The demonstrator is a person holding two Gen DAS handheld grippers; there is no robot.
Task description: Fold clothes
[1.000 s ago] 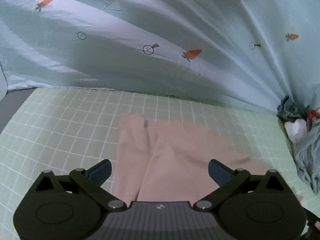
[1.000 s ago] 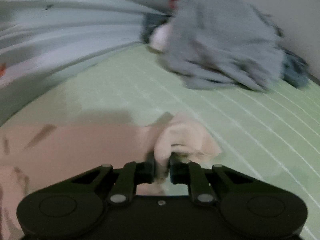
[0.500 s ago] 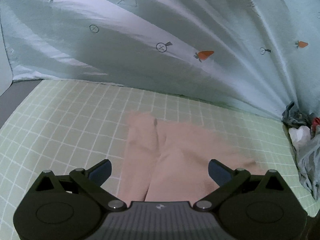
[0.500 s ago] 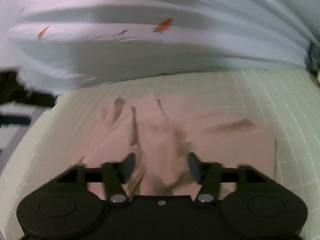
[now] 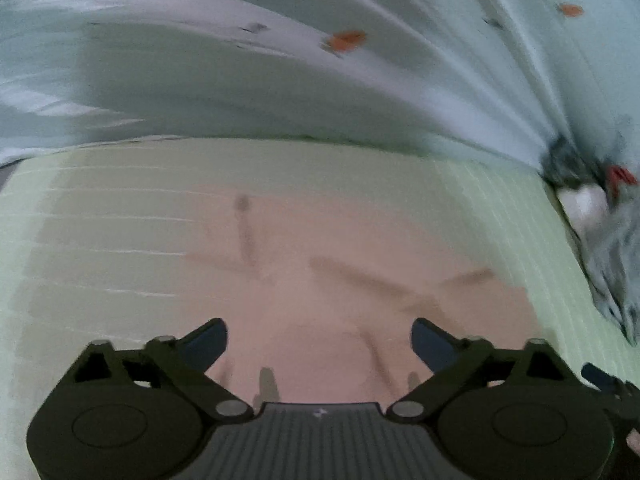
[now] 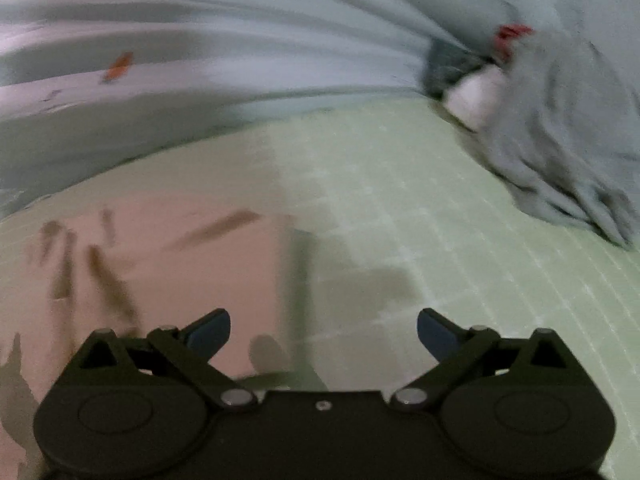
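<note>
Right gripper (image 6: 323, 330) jaws just released; only it shows pink garment's (image 6: 168, 280) edge.

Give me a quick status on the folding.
Left gripper open, jaws just narrowing slightly; right gripper just opened, empty. Pink garment flat on bed. Grey clothes pile aside.
</note>
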